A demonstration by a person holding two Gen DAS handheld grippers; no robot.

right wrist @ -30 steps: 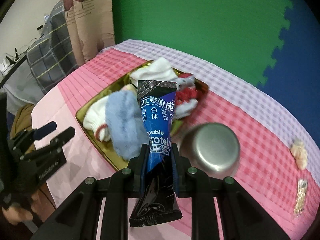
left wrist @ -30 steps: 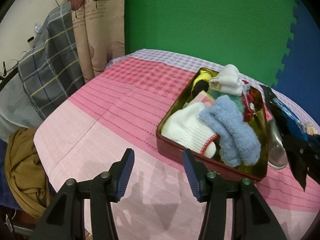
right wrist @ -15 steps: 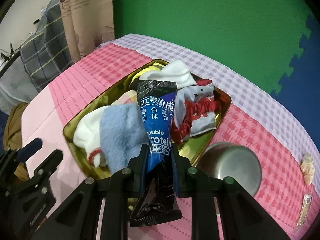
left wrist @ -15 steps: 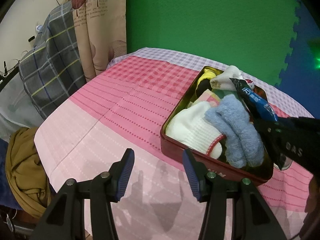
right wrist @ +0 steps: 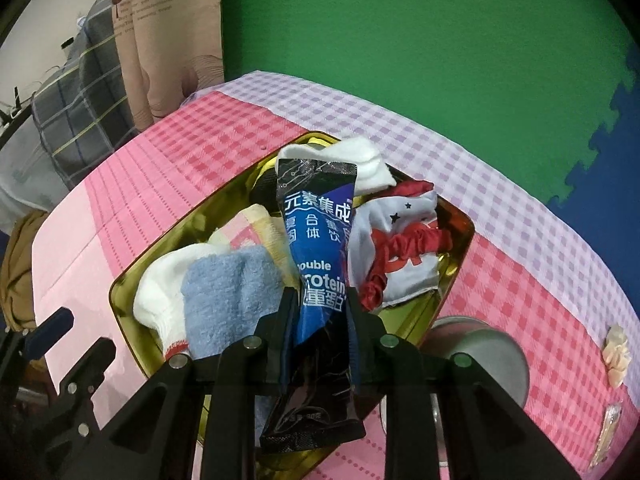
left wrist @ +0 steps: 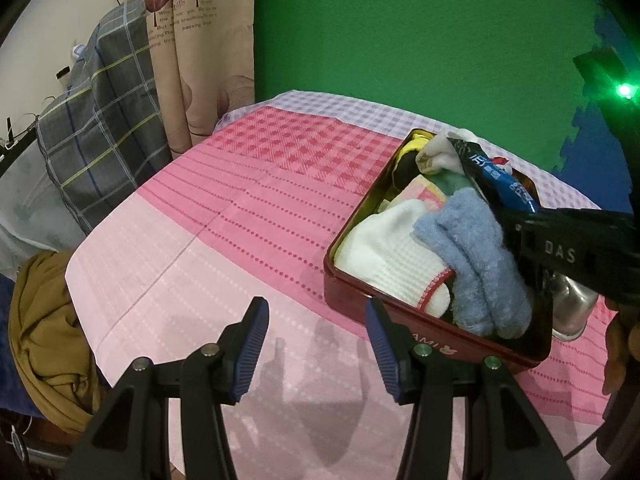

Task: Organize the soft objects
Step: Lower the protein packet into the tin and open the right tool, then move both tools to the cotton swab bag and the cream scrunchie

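Note:
A red tin with a gold inside sits on the pink cloth and holds several socks: a fluffy blue one, a white one with red trim and a white one with stars and red frill. My right gripper is shut on a blue and black protein sachet and holds it over the tin. My left gripper is open and empty, low over the cloth left of the tin's near corner.
A steel bowl stands upside down right of the tin. A small cream soft thing and a clear wrapper lie at the far right. Plaid fabric and a mustard cloth hang past the table's left edge.
My right gripper has carried the sachet forward, from beside the bowl to over the middle of the tin. My left gripper has stayed open in place.

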